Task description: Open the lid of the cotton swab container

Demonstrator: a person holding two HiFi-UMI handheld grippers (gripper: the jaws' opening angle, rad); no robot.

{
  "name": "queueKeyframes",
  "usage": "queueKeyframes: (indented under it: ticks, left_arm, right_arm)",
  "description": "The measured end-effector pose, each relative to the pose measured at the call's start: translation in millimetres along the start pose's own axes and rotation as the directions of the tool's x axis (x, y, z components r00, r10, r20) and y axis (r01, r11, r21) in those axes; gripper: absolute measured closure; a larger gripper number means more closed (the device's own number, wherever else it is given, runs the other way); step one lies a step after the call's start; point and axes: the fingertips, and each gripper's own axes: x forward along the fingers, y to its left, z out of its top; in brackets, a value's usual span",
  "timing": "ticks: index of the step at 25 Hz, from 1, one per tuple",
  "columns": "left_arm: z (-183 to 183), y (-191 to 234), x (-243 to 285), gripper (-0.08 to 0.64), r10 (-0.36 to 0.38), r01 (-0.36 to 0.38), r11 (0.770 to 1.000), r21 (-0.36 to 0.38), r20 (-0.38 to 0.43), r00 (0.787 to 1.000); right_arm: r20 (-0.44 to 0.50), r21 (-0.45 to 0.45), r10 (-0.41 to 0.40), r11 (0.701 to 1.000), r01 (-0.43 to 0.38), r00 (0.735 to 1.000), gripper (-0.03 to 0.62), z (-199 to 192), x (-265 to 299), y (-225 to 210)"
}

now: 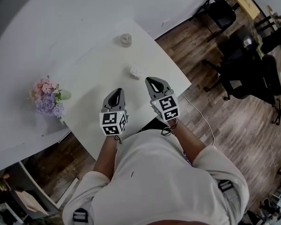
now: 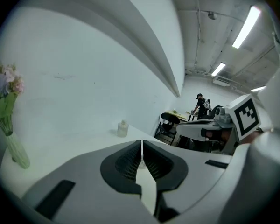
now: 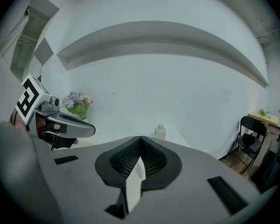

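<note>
I have both grippers hanging above the near edge of the white table (image 1: pixel 96 64), side by side, their noses angled down and away from me. The left gripper (image 1: pixel 116 91) has its jaws pressed together; in its own view the ribbed pads (image 2: pixel 130 158) meet along a thin seam with nothing caught between them. The right gripper (image 1: pixel 152 80) is the same: its jaws are closed tip to tip and empty.

The cotton swab container (image 1: pixel 135 72) stands on the table just ahead of the right gripper's nose and a little to its left. That puts it ahead of the left gripper and off to its right. Neither gripper touches it. From the head view its top reads as a cluster of small white dots, and I cannot make out how its lid sits. My own jaws cover it in both gripper views.

Well beyond it, straight ahead of both grippers, a small capped jar (image 1: pixel 126 39) stands near the far edge. A vase of pink and lilac flowers (image 1: pixel 48 100) stands well off to the left of the left gripper.
</note>
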Motion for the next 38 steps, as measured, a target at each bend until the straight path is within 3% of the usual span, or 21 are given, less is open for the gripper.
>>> queueKeyframes:
  ticks: [7,15,28,38]
  left_arm:
    - [54,5,-18,0.532,0.047,-0.04,0.997,-0.072,0.099,0.994]
    - [123,0,-56,0.532,0.099,-0.104,0.995,0.006,0.263,0.96]
    - [125,-12,-66,0.538,0.083,-0.107,0.992,0.069,0.284,0.955]
    - [115,-22,-69,0.538,0.081,-0.102,0.993,0.064,0.276,0.958]
  right_arm:
    - [0.117,-0.034,-0.024,0.999,0.028,0.993,0.595,62,-26,-1]
    - [0.215,-0.086,-0.025,0.995,0.044,0.976,0.595,106,-51,4]
    - [0.255,-0.114,-0.027,0.992,0.058,0.966,0.597,123,-71,8]
    - [0.26,-0.103,-0.065,0.99,0.094,0.963,0.595,113,-88,-4]
